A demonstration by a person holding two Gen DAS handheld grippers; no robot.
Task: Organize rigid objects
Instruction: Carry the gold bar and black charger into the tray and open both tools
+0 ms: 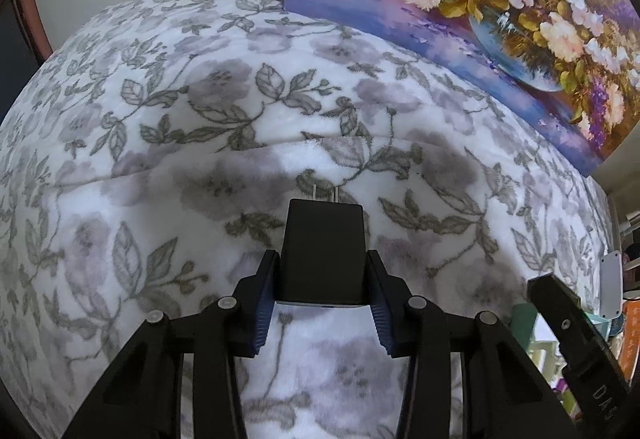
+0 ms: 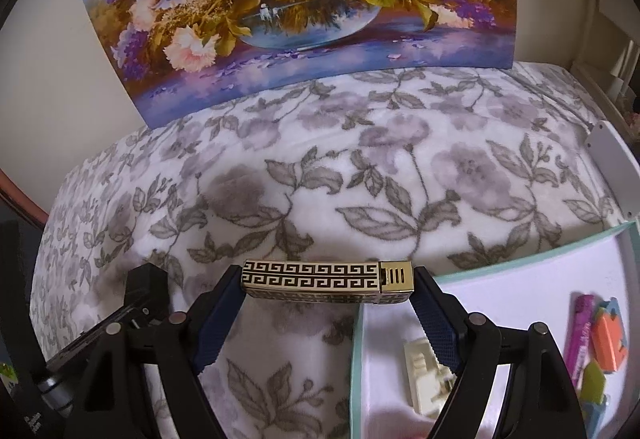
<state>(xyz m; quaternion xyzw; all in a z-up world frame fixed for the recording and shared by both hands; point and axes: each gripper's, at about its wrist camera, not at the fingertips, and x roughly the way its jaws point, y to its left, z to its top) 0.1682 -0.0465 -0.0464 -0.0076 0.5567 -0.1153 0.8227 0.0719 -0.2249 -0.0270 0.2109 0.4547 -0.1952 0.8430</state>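
Left tool around black charger; right view only: gold lighter.

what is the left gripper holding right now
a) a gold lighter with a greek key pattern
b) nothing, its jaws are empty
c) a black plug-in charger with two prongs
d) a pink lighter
c: in the left wrist view the left gripper has its blue pads pressed on the sides of a black charger, whose two metal prongs point away over the floral blanket.

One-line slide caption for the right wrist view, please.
Right gripper holds a gold key-pattern lighter crosswise above the floral blanket, beside a white tray.
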